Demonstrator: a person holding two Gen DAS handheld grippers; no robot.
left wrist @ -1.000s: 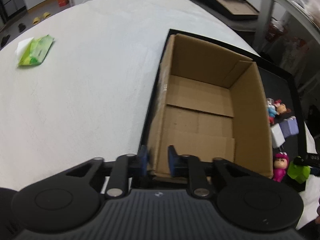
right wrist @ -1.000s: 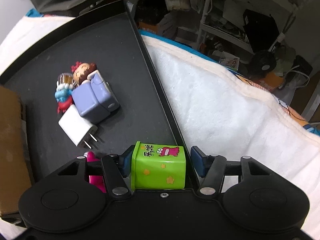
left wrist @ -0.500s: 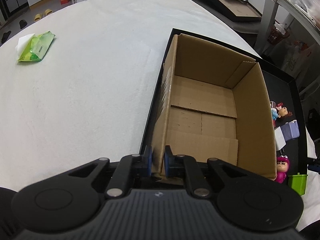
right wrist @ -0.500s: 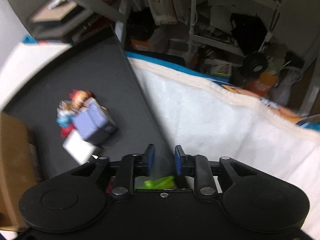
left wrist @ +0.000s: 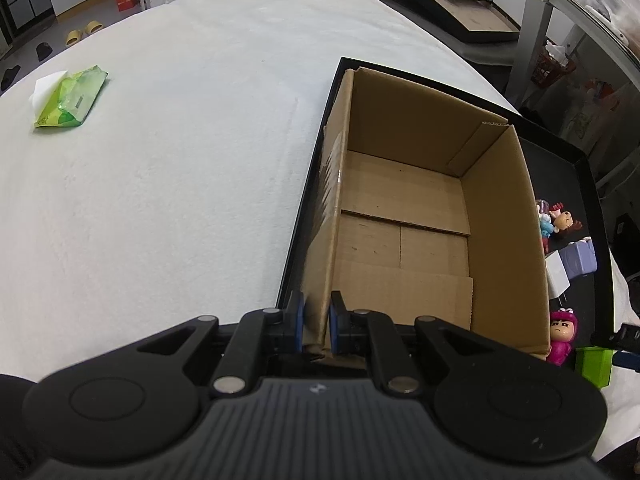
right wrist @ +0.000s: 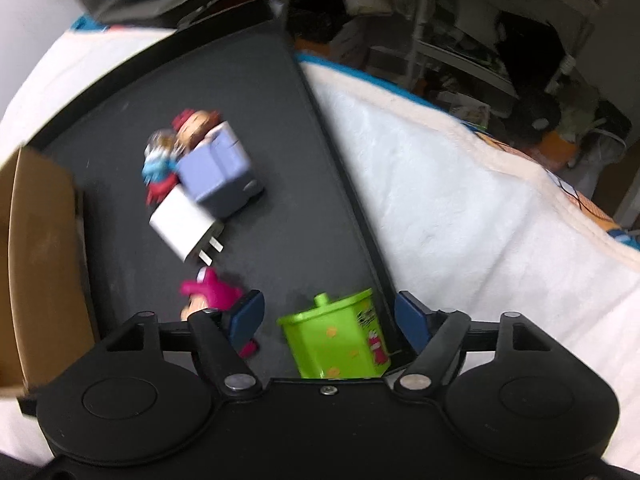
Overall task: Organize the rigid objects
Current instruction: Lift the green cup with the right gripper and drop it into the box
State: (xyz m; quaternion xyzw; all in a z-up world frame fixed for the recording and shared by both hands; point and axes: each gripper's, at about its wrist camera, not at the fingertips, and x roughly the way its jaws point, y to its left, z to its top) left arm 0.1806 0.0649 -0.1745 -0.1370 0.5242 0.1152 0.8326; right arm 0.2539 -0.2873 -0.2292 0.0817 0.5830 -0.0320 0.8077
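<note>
Cardboard box (left wrist: 404, 216) stands empty on the left part of the black tray (left wrist: 588, 168), and it is the biggest thing I have to deal with. I hold it with my left gripper (left wrist: 316, 322), clenched on the near left corner of its wall, one pad outside and one inside. That wall is thin and already leans a little; if I pull or twist, I judge it will buckle or the box will skid across the tray.

My right gripper (right wrist: 328, 316) is spread wide, grasping nothing, with the green toy bin (right wrist: 336, 336) standing between its pads and touching neither. The bin sits right at the tray's raised right edge, tilted in my view, though the fisheye may be exaggerating that. If I close off-centre, I expect one pad to catch the rim or push the bin over it onto the white cloth (right wrist: 460, 200).

Further up the tray the lilac block (right wrist: 218, 168) lies touching the white plug adapter (right wrist: 180, 224), with two small figurines (right wrist: 176, 148) pressed against them; motion blur hides their detail. The pink figurine (right wrist: 208, 292) lies just beside my left pad, close enough that a sloppy closing sweep could knock it.
</note>
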